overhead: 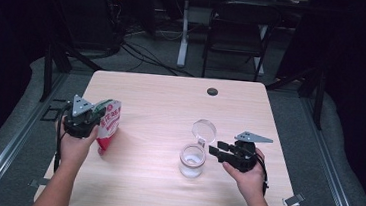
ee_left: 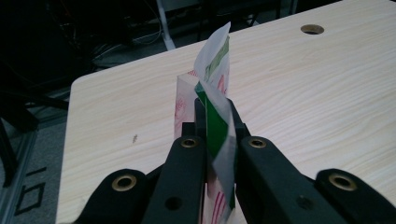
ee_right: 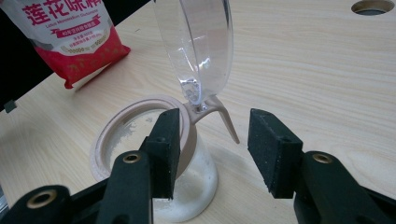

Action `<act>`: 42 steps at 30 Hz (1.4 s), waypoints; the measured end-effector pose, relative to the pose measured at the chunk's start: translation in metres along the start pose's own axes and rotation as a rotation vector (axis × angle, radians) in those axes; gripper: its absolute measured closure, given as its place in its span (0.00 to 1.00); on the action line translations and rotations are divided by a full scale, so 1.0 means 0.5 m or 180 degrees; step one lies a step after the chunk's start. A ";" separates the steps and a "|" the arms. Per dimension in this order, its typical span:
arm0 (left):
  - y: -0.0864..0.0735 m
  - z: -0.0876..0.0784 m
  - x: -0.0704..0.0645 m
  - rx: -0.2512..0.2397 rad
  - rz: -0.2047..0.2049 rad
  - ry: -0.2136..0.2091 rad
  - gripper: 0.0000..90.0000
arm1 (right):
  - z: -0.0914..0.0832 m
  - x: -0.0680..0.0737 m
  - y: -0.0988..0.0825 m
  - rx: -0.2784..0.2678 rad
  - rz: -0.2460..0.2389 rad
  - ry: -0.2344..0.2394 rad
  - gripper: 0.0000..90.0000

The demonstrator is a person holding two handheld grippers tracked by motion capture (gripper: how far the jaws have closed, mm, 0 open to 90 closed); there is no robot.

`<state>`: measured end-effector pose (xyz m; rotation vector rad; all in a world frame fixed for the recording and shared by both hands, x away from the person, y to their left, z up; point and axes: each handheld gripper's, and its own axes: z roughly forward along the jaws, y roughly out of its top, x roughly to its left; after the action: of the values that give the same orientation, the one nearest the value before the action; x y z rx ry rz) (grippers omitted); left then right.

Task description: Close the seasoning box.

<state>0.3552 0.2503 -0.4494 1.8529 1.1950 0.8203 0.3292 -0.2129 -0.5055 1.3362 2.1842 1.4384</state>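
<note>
Left gripper point(overhead: 85, 117) pinches top edge of red-white pouch point(overhead: 108, 126) at table's left edge; left gripper view reveals green-white seal strip point(ee_left: 215, 122) between pressed jaws. Right gripper point(overhead: 217, 151), jaws spread, sits just right of glass jar point(overhead: 192, 160); right gripper view shows one pad at jar's beige rim point(ee_right: 140, 106), clear lid point(ee_right: 198, 44) hinged up. Light wood table point(overhead: 171, 102), cable hole point(overhead: 212, 91) far; dark room, chair point(overhead: 237, 35) behind. Table centre between pouch and jar bare

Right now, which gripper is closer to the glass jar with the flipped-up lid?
Right. The right gripper sits at the jar, jaws open beside its rim. The left gripper is across the table, shut on the red and white pouch.
</note>
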 end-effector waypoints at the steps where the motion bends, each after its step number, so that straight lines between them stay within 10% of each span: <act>1: 0.004 0.000 0.005 0.0011 -0.0006 0.0000 1.00 | 0.000 0.000 0.000 0.0000 0.0001 -0.0002 0.60; 21: 0.070 -0.015 0.019 0.0000 0.0008 -0.0119 1.00 | -0.007 -0.003 0.002 -0.0077 0.0019 -0.0008 0.60; 42: 0.112 -0.008 -0.102 0.0057 0.0376 -0.0813 1.00 | -0.013 -0.004 0.005 -0.0113 0.0019 -0.0005 0.60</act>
<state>0.3582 0.1891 -0.4046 1.9899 0.9432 0.6143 0.3280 -0.2185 -0.5008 1.3328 2.1454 1.4706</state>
